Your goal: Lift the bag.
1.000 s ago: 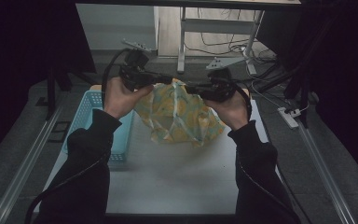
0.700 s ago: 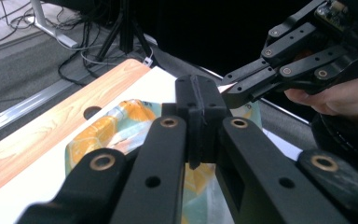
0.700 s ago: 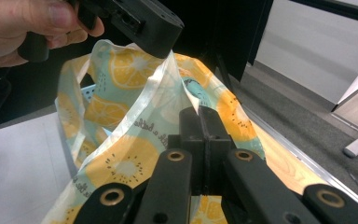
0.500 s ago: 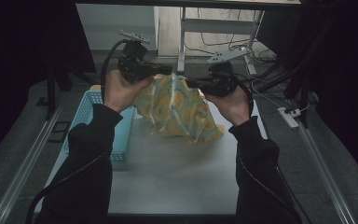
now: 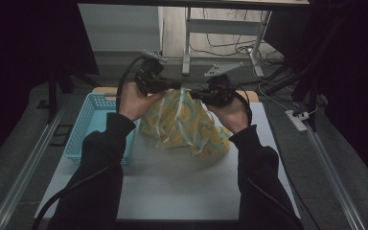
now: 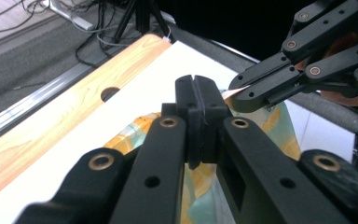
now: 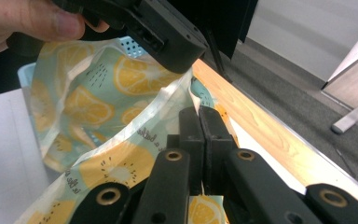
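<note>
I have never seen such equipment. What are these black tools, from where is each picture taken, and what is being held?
A person holds one black hand-held gripper in each hand: the left hand-held gripper and the right hand-held gripper. The high view looks down from above the table. Each of the other two views comes from a camera riding on one gripper, looking along its jaws. Both grippers are shut on a bag printed with lemon slices, lifting its top while its bottom rests on the table. A light blue basket stands at the left.

A white table (image 5: 182, 182) with a wooden strip (image 6: 51, 135) along its far edge stands on grey floor (image 5: 19, 143). Beyond the far edge are metal legs (image 5: 188, 40), loose cables (image 5: 230, 45) and, at the right, what may be a power strip (image 5: 297, 120). The sides lie in darkness.
</note>
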`<state>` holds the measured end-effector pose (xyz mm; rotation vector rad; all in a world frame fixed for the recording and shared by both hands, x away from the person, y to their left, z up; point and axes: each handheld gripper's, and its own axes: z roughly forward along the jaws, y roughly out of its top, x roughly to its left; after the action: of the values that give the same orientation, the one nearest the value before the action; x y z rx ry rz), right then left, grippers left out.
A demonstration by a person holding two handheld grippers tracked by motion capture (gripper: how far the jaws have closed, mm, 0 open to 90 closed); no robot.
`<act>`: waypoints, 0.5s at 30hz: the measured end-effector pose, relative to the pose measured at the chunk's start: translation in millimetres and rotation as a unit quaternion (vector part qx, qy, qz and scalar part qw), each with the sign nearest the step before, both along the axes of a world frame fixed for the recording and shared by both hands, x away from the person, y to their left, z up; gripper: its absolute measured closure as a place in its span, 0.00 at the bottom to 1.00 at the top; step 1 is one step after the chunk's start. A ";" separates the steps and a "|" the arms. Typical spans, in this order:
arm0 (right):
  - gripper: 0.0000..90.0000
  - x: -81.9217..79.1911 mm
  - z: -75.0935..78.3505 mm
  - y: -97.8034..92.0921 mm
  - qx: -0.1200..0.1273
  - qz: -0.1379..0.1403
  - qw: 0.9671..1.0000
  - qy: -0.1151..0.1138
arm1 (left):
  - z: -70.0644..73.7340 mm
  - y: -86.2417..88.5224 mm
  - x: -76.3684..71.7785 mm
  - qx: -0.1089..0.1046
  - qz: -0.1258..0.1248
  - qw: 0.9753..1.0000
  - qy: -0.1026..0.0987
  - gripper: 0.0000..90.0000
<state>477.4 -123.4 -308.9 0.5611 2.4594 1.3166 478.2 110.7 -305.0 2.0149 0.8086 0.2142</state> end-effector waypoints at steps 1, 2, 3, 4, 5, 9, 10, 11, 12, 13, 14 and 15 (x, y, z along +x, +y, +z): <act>0.98 1.3 -3.3 -0.2 -0.001 -0.002 1.000 0.002 | -3.6 -0.7 1.6 0.002 0.000 1.000 0.002 0.99; 0.97 2.8 -6.7 -0.3 -0.001 -0.004 1.000 0.004 | -6.2 -1.4 2.6 0.002 0.000 1.000 0.003 0.99; 0.97 3.7 -9.2 -0.2 -0.002 -0.005 1.000 0.007 | -9.7 -2.2 3.9 0.002 -0.001 1.000 0.005 0.99; 0.97 4.9 -12.5 -0.3 -0.005 -0.006 1.000 0.010 | -13.1 -2.8 5.4 0.002 -0.001 1.000 0.008 0.99; 0.96 6.0 -15.8 -0.3 -0.006 -0.008 1.000 0.012 | -17.2 -3.3 6.9 0.001 0.001 1.000 0.012 0.99; 0.93 9.1 -24.9 -1.2 -0.005 -0.012 1.000 0.022 | -26.5 -3.2 9.7 -0.003 0.004 1.000 0.020 0.95; 0.91 9.3 -26.1 -1.7 -0.003 -0.013 1.000 0.024 | -27.6 -2.8 9.8 -0.006 0.005 1.000 0.019 0.91; 0.89 9.2 -26.7 -2.4 0.000 -0.014 1.000 0.025 | -27.7 -1.9 9.4 -0.006 0.004 1.000 0.019 0.87; 0.87 9.1 -26.8 -3.4 0.004 -0.014 1.000 0.026 | -27.6 -1.2 8.4 -0.008 0.006 1.000 0.016 0.84; 0.84 8.6 -26.5 -4.4 0.008 -0.015 0.999 0.027 | -26.8 0.6 6.9 -0.010 0.005 1.000 0.011 0.80; 0.81 7.9 -26.0 -5.6 0.011 -0.015 0.999 0.029 | -26.4 1.5 5.8 -0.013 0.006 1.000 0.008 0.74; 0.78 7.5 -25.6 -6.4 0.014 -0.015 0.999 0.029 | -25.9 3.3 4.4 -0.016 0.006 1.000 0.005 0.69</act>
<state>484.9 -129.8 -334.5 0.6495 2.4725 1.3445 482.6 114.0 -330.9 1.9843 0.8254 0.1961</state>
